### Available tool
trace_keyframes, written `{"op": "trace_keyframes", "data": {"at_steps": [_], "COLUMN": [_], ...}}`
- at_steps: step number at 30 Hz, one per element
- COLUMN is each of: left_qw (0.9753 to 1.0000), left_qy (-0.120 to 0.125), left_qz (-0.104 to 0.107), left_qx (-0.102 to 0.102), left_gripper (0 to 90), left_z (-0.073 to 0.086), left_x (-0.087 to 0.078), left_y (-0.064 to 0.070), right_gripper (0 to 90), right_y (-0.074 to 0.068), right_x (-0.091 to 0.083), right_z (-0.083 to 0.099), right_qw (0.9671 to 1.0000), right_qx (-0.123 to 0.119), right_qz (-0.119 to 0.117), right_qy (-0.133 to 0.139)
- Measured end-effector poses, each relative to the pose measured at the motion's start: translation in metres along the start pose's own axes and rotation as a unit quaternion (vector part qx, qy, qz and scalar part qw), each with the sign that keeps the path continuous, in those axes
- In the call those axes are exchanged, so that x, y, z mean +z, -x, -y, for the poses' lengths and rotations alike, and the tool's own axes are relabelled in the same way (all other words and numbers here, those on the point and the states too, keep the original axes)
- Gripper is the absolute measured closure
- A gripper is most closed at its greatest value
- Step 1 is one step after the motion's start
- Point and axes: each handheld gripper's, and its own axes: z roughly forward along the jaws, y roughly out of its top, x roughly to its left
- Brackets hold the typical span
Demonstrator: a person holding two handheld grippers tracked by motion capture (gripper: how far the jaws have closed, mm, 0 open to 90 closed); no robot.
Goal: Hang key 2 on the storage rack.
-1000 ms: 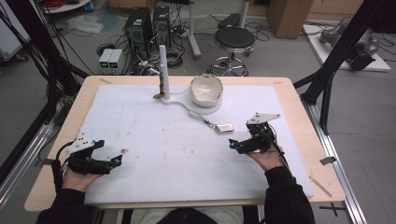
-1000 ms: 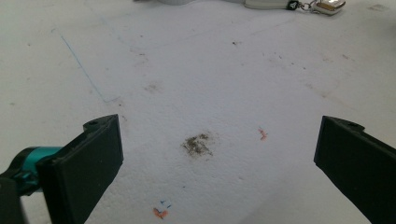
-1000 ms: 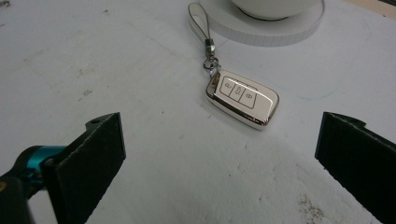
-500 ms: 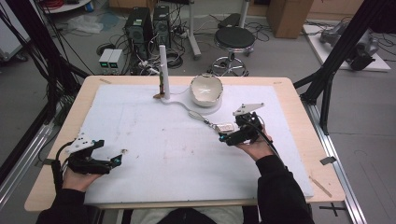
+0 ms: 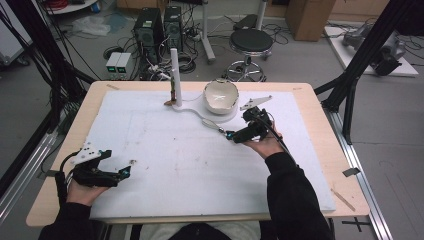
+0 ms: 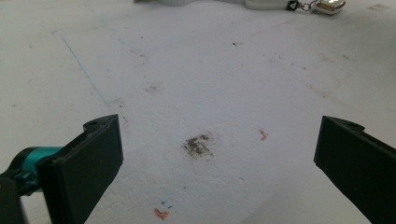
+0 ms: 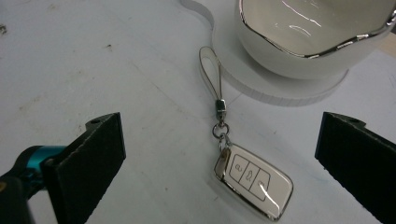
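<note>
A white car key fob (image 7: 254, 179) with a chrome rim lies flat on the white mat, its ring and white strap loop (image 7: 210, 65) running toward a white bowl (image 7: 317, 37). My right gripper (image 7: 219, 133) is open, its jaws wide on either side of the fob and not touching it. In the high view the right gripper (image 5: 231, 135) sits just right of the strap (image 5: 210, 122), below the bowl (image 5: 220, 96). The left gripper (image 5: 124, 172) rests near the mat's front left. It is open (image 6: 219, 135) over bare mat, with the fob (image 6: 329, 5) far off.
The bowl stands on a round white base (image 7: 280, 88). A thin white upright post (image 5: 174, 75) rises at the back of the mat (image 5: 165, 150). A dark smudge (image 6: 198, 144) marks the mat between the left jaws. The wooden table edge (image 5: 325, 150) runs on the right.
My right gripper has moved left and toward the bowl, ending with its open jaws around the key fob. The left gripper has stayed put.
</note>
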Motion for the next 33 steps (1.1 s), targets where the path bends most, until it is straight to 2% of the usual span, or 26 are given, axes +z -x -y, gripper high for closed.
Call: {"op": "trace_keyframes", "data": {"at_steps": [5, 10, 19, 26, 31, 33], "left_qw": [1.0, 1.0, 0.9999, 0.9999, 0.9999, 0.9999], "left_qy": [0.002, 0.0, 0.003, 0.001, 0.001, 0.0], "left_qz": [0.003, 0.006, 0.01, 0.015, 0.015, 0.015], "left_qx": [0.003, 0.002, -0.002, 0.0, 0.003, 0.003], "left_gripper": [1.7, 1.7, 1.7, 1.7, 1.7, 1.7], "left_z": [-0.001, -0.001, -0.001, -0.001, -0.001, -0.001], "left_x": [0.0, 0.002, 0.001, 0.002, 0.002, 0.002], "left_y": [0.001, 0.001, 0.0, 0.001, 0.0, 0.0], "right_gripper": [0.7, 0.7, 0.7, 0.7, 4.4, 5.1], "right_y": [0.001, 0.003, 0.003, -0.004, -0.006, -0.006], "right_x": [0.014, 0.037, 0.075, 0.1, 0.111, 0.115], "right_z": [-0.009, -0.011, -0.017, -0.017, -0.018, -0.017], "right_qw": [0.9999, 0.9989, 0.9969, 0.9923, 0.9914, 0.9911], "right_qx": [-0.004, 0.001, 0.0, -0.025, -0.027, -0.025], "right_qz": [-0.008, -0.017, -0.025, -0.026, -0.04, -0.038], "right_qy": [-0.013, -0.044, -0.074, -0.119, -0.122, -0.125]}}
